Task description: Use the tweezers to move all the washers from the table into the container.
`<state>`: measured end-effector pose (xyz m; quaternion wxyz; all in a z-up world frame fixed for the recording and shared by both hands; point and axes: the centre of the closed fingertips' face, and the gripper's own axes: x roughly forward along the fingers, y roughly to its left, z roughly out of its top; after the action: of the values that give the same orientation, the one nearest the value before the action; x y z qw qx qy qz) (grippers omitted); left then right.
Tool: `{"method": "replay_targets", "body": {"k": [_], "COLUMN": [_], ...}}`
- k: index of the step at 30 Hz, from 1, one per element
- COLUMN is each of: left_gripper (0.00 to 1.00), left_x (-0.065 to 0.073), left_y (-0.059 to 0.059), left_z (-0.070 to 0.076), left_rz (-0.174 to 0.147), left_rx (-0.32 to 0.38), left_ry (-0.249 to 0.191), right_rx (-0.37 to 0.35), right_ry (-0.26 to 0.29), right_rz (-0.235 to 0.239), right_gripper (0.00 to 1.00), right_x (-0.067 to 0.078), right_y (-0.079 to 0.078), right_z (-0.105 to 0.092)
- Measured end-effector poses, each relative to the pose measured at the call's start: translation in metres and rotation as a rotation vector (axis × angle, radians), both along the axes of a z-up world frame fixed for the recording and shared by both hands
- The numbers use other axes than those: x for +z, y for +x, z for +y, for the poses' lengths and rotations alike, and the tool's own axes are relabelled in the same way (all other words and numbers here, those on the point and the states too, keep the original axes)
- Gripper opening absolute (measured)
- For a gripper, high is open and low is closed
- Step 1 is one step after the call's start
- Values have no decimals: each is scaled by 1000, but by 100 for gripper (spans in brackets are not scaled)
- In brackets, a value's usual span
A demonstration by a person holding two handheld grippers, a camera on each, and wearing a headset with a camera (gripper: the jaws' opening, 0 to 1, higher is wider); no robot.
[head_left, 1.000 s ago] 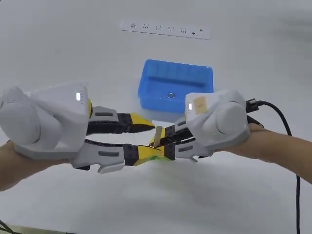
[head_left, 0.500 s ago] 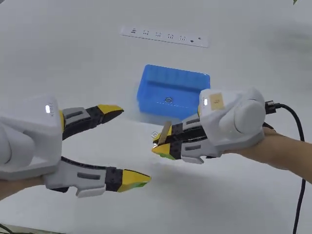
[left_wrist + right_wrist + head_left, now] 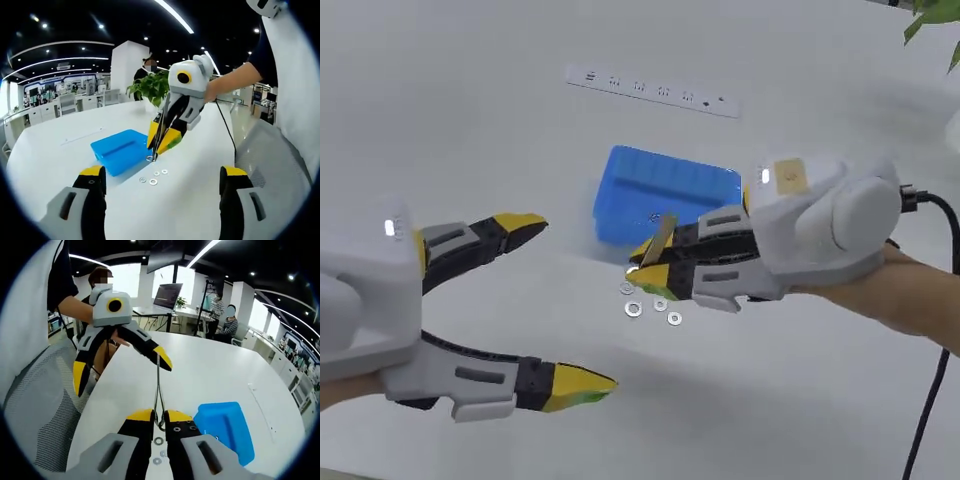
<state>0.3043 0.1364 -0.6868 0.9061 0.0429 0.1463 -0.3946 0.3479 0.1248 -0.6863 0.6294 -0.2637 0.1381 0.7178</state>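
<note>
Blue container (image 3: 670,185), inside hard to see, beside loose washers (image 3: 633,308) on counter (image 3: 770,400).
Right gripper (image 3: 642,272) jaws pinch tweezers (image 3: 660,235); left gripper (image 3: 577,302) jaws spread wide.

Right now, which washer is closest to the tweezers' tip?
The washer on the blue container's side of the group, right by the tip of the tweezers. The other washers lie farther out, toward the person.
</note>
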Motion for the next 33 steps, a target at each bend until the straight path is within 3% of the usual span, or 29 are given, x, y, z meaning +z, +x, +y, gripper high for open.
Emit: {"method": "replay_targets", "body": {"k": [3,5,9,12,15,21,25,33], "left_gripper": [100,100,100,99,100,99,99,99], "left_x": [-3,-5,-10,-14,-13,-14,-15,-14], "left_y": [-1,-1,-3,-1,1,5,7,10], "left_z": [5,9,16,24,26,31,35,32], "left_rz": [6,7,15,1,0,-6,-3,10], "left_rx": [18,32,62,119,151,180,185,192], "left_ry": [-5,-7,-13,8,-13,-19,-2,-20], "right_rx": [-8,-8,-28,-57,-101,-165,-199,-197], "right_ry": [19,14,16,-19,-48,-80,-95,-119], "right_rz": [-11,-52,-80,-97,-91,-99,-64,-34], "right_gripper": [9,9,9,9,9,9,9,9], "right_x": [13,20,23,11,-4,-29,-45,-69], "right_y": [11,22,46,72,93,123,134,135], "right_z": [4,7,9,2,-3,-8,-9,-8]}}
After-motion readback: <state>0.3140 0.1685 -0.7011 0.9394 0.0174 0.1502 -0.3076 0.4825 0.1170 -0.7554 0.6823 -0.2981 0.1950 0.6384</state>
